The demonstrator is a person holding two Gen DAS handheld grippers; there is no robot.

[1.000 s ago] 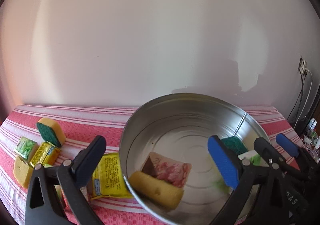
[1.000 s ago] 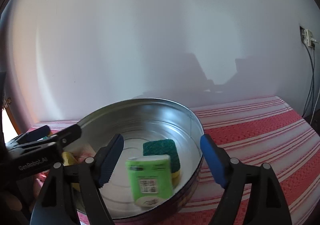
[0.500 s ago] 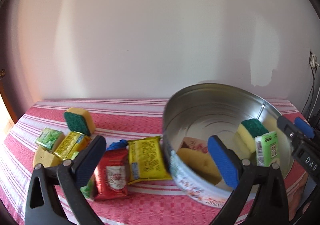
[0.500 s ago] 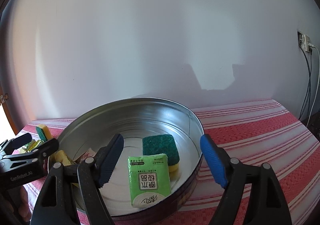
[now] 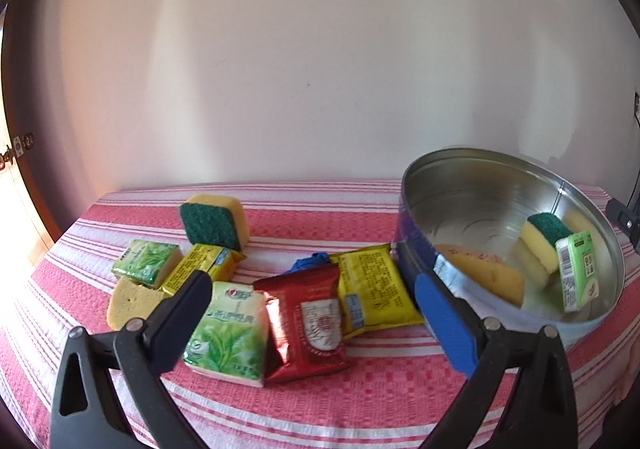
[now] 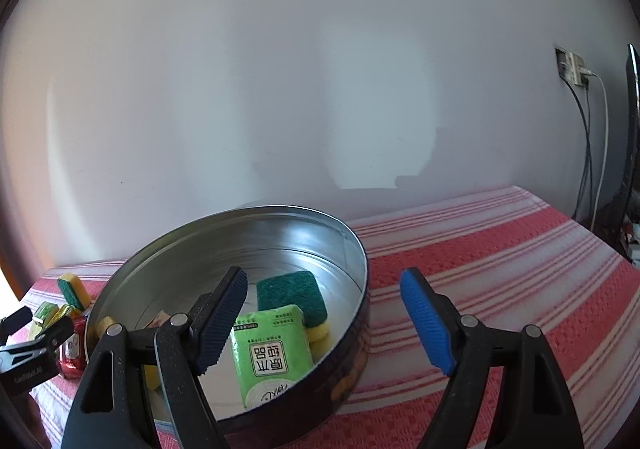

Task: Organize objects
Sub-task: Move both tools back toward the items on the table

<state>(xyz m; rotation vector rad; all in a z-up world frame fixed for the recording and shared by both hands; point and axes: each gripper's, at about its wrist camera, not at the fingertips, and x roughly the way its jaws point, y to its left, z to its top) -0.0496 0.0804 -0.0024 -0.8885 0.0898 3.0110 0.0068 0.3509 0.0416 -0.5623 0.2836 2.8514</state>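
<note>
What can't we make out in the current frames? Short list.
- Blue thing, left wrist view: mostly hidden behind the red packet and yellow packet; can't identify it.
- Flat packet in the tin, left wrist view: covered by the plain yellow sponge.
- Loose pile, right wrist view: small, cut off by the left gripper and tin wall.

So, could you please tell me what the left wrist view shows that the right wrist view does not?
Only the left wrist view shows the yellow packet, the large green tissue pack, the blue item and the open left gripper head-on. Only the right wrist view shows the wall socket, its cables and the open right gripper. Both show the metal tin holding a green-topped sponge and a green pack, plus the red packet.
</note>
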